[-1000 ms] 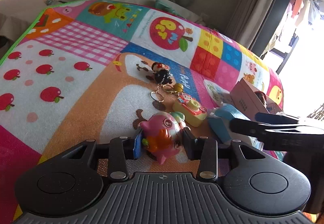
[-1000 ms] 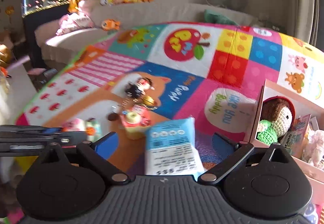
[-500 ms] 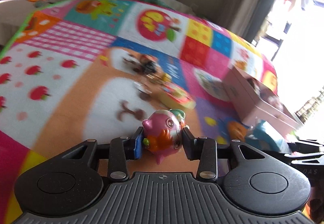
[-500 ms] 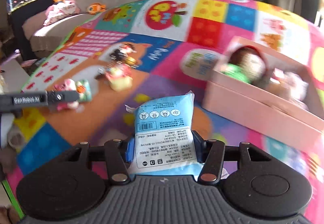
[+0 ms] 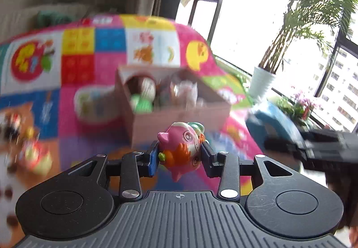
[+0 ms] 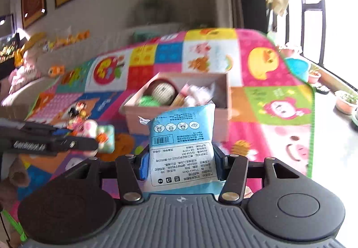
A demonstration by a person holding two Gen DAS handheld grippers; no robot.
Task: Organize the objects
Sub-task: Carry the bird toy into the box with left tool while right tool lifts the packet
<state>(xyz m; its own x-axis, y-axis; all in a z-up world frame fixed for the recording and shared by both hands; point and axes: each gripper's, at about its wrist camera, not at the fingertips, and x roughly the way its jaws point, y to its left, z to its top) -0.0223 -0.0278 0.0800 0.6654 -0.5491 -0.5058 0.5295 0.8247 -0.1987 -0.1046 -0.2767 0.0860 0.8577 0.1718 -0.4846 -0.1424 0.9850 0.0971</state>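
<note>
My left gripper [image 5: 180, 154] is shut on a pink toy animal with orange trim [image 5: 181, 147], held above the play mat. Just beyond it stands the pink open box [image 5: 179, 115], with a crocheted doll and packets inside. My right gripper [image 6: 181, 160] is shut on a blue and white packet [image 6: 182, 142], upright between the pads in front of the same box [image 6: 136, 118]. In the left wrist view the right gripper [image 5: 290, 145] and its packet [image 5: 268, 127] show at the right edge. The right wrist view has the left gripper [image 6: 89, 142] and toy [image 6: 98, 131] at its left.
Small toys and keychain figures [image 6: 77, 111] lie on the colourful mat [image 6: 257, 68] left of the box, blurred. A sofa with plush toys [image 6: 56, 39] runs behind the mat. A potted palm [image 5: 261, 82] and window stand past the mat's right edge.
Both grippers swung right, so the box now sits straight ahead. The right gripper went from open around the blue packet to shut on it and lifted it. The left kept its toy.
</note>
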